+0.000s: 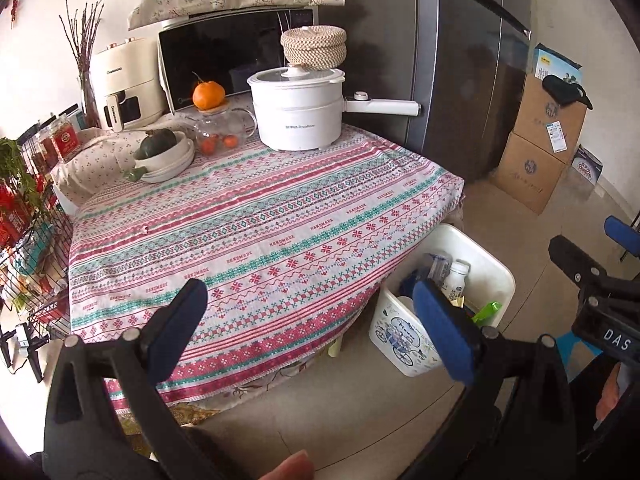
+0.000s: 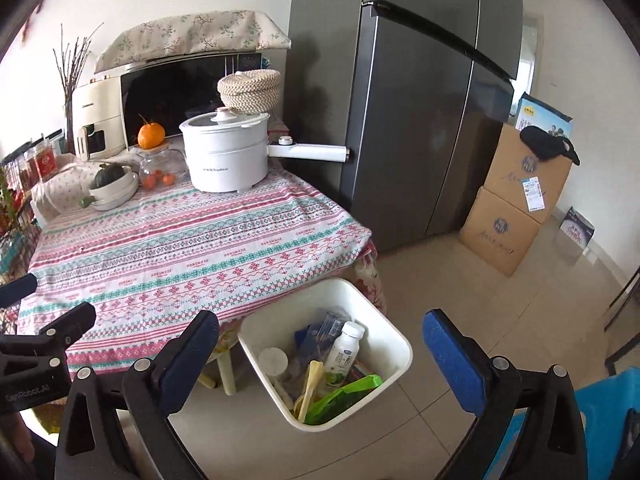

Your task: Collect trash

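Observation:
A white trash bin [image 2: 394, 334] stands on the floor at the table's front right corner; it also shows in the left wrist view [image 1: 505, 276]. It holds a white bottle [image 2: 345, 350], a green wrapper [image 2: 340, 398], a blue carton [image 2: 320, 332], a white lid [image 2: 273, 361] and a pale stick [image 2: 311, 380]. My right gripper [image 2: 320, 344] is open and empty, above the bin. My left gripper [image 1: 310, 322] is open and empty, above the table's front edge, with the bin just right of it. A tiny white scrap [image 1: 144, 229] lies on the patterned tablecloth [image 1: 248, 216].
At the table's back stand a white electric pot [image 1: 298, 110], a glass teapot with an orange on it [image 1: 216, 120], stacked bowls [image 1: 164, 156], an air fryer [image 1: 124, 84] and a microwave [image 1: 224, 56]. A grey fridge [image 2: 420, 100] and cardboard boxes [image 2: 516, 196] are to the right. A wire rack [image 1: 28, 248] is left.

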`<state>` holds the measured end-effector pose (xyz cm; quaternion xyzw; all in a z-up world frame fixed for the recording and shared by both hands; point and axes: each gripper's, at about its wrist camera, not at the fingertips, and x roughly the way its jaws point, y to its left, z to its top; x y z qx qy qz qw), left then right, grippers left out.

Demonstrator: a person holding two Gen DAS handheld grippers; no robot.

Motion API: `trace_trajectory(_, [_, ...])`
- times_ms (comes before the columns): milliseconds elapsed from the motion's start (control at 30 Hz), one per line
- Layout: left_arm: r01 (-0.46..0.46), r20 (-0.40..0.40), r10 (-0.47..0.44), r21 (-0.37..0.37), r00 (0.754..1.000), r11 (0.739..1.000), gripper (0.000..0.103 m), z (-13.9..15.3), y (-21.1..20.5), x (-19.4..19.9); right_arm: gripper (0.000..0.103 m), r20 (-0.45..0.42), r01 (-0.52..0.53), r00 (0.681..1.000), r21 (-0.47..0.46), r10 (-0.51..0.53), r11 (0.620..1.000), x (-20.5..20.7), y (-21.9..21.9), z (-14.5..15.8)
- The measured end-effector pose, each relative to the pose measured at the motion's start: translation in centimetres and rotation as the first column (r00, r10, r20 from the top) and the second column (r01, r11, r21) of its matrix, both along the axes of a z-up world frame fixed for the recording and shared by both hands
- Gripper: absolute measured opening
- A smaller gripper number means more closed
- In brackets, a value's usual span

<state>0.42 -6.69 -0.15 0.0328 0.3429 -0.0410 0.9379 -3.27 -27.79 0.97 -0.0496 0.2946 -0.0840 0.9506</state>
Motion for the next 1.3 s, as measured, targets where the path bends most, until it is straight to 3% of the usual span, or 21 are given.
trace_trajectory(200, [-0.037,0.058,0.038,-0.009,0.998,0.999,0.102,1.1,0.9,-1.3,0.103,0.06,0.002,0.998,0.008,-0.002,1.0,-1.1,0.2,1.3])
trace_trajectory(500, [-0.058,0.107,0.058,-0.007,0.993,0.998,0.102,1.5,1.1,-2.2,0.103,0.063,-0.001,0.998,0.018,0.0,1.0,-0.7,0.8,1.1])
trace_trajectory(1300, [-0.044,0.092,0.045,-0.016,0.995,0.999,0.102,1.5,0.6,-2.3,0.103,0.064,-0.005,0.998,0.021,0.003,1.0,-0.6,1.1,1.0])
